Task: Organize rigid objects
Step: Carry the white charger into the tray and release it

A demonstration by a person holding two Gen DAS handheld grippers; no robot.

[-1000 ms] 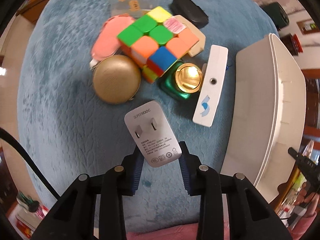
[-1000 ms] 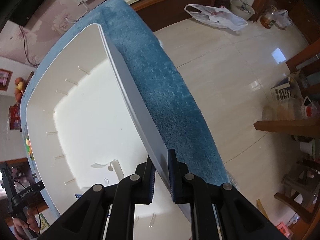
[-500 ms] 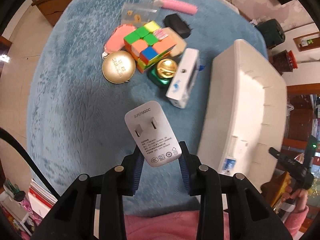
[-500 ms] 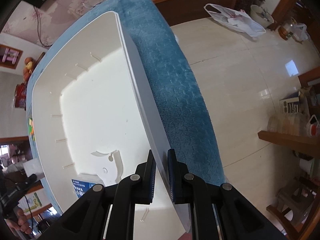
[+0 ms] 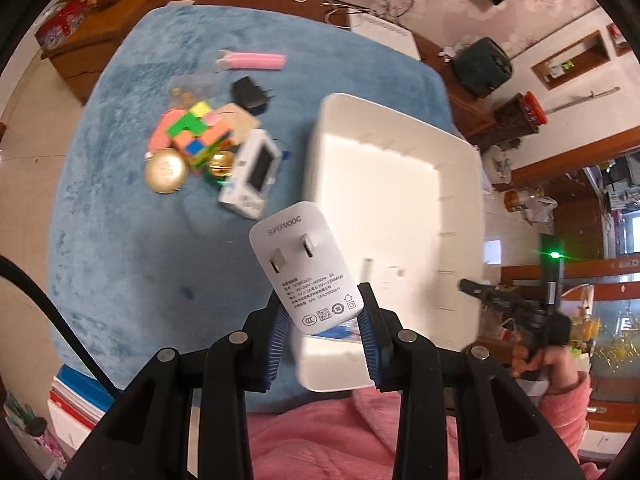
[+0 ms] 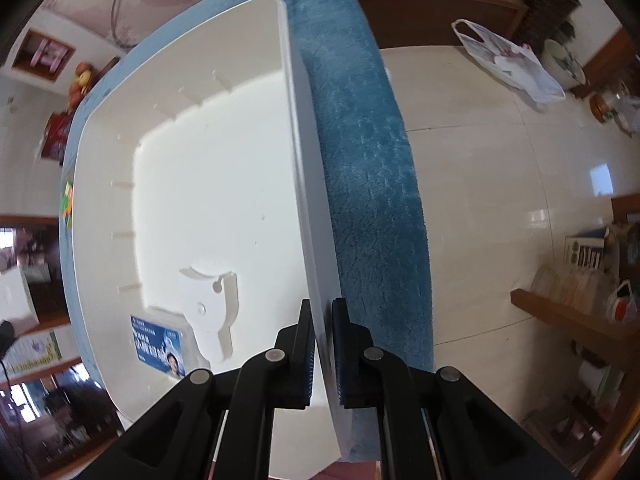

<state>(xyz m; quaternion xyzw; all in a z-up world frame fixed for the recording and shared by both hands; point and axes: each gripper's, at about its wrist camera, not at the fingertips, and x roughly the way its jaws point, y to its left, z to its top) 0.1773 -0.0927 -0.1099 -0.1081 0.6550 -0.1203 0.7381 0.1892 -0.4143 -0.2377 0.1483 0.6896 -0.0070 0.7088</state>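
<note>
- The left gripper (image 5: 323, 322) is clamping a white charger (image 5: 306, 276) between its blue pads, jaws parted only by the plug's width; the two metal prongs are facing the camera.
- "SUPERVOOC" is reading clearly along the charger's upper edge; the small print and certification marks lower down are too fine to read.
- Just beyond the left jaws and to their right, a white bin (image 5: 394, 216) is sitting on a blue plush cover (image 5: 132, 240).
- Further ahead and to the left of those jaws, a colourful puzzle cube (image 5: 198, 136), a gold round tin (image 5: 165, 171), a white boxy device (image 5: 252, 174), a black adapter (image 5: 249, 94) and a pink stick (image 5: 252, 60) are lying in a loose cluster.
- The right gripper (image 6: 322, 354) is pinching the bin's thin wall (image 6: 316, 280), jaws almost fully closed on it.
- Left of the right jaws, inside the bin, a small blue printed pack (image 6: 160, 346) is lying; its writing is unreadable.
- Right of them, glossy floor tiles (image 6: 500, 184) are showing beside wooden furniture.
</note>
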